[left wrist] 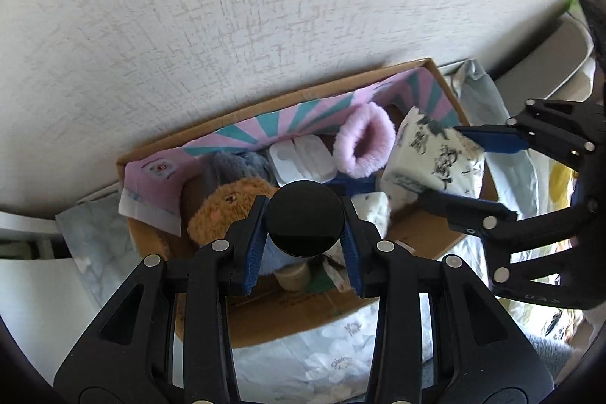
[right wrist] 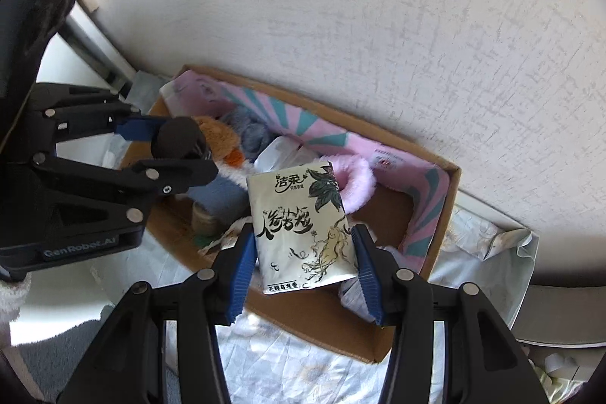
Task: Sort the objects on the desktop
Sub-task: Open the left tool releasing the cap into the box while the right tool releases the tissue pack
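Observation:
An open cardboard box (left wrist: pixel 416 237) (right wrist: pixel 452 192) stands against the wall. My left gripper (left wrist: pixel 304 203) (right wrist: pixel 178 150) hangs over its left part, shut on a small black round-capped object (left wrist: pixel 304 224) (right wrist: pixel 178 137). Over the box's right part, my right gripper (right wrist: pixel 303 230) (left wrist: pixel 441 161) is shut on a white tissue pack (right wrist: pixel 299 214) (left wrist: pixel 413 146) printed with black ink lettering and a ginseng drawing. Inside the box lie a brown plush toy (left wrist: pixel 231 203), a pink fluffy ring (left wrist: pixel 365 144) (right wrist: pixel 358 184), a white plastic case (left wrist: pixel 303 158) and a pink-and-teal sheet (left wrist: pixel 303 116).
The box rests on a pale floral cloth (left wrist: pixel 333 358) (right wrist: pixel 303 358). A textured white wall (left wrist: pixel 265 6) rises right behind it. A grey-white ledge (left wrist: pixel 545 70) runs at the right. A small beige cup (left wrist: pixel 291 277) sits low in the box.

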